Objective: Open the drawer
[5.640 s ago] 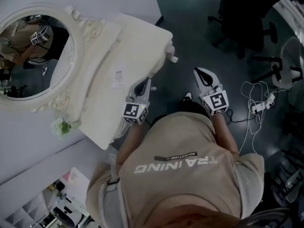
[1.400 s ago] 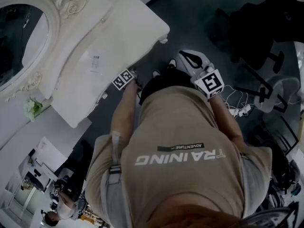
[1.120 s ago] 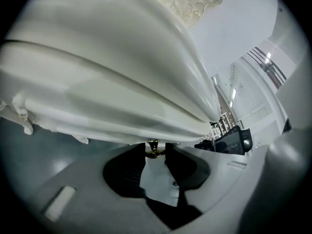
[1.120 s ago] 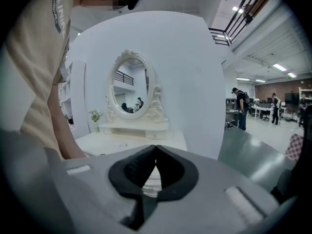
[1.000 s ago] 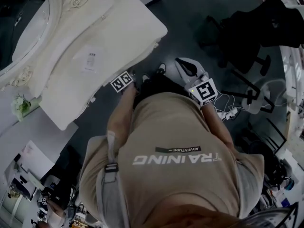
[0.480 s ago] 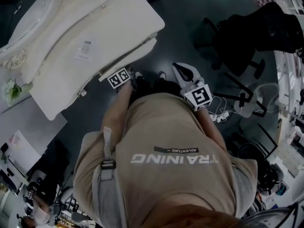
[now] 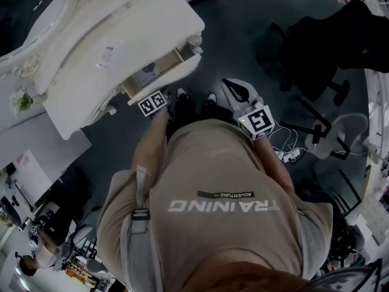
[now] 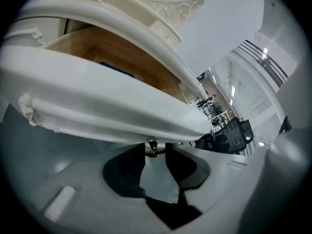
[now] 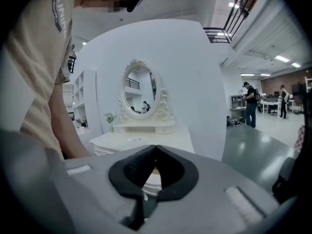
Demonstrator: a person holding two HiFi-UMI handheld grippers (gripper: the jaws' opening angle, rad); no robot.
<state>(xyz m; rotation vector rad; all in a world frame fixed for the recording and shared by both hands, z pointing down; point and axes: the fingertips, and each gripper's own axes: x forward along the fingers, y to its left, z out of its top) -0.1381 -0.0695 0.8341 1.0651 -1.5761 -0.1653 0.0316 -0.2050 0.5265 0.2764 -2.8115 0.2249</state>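
The white dressing table (image 7: 79,72) has its drawer (image 7: 163,70) pulled partway out, showing a wooden inside (image 8: 112,57). My left gripper (image 8: 155,152) is shut on the drawer's small brass knob (image 8: 154,148) just under the curved white drawer front (image 8: 97,106). In the head view the left gripper (image 7: 155,102) sits at the drawer's front edge. My right gripper (image 7: 240,93) hangs over the dark floor to the right, apart from the table, with its jaws shut and nothing between them (image 9: 155,160).
A person's torso in a tan shirt (image 7: 219,199) fills the lower head view. Black office chairs (image 7: 328,47) and a white cable (image 7: 285,154) lie on the floor at right. An oval mirror (image 9: 138,91) stands on the table. People stand far off (image 9: 249,101).
The drawer has come out of the table: half a second ago it showed only a slit, now its wooden inside is open to view. My left gripper has pulled back with the knob.
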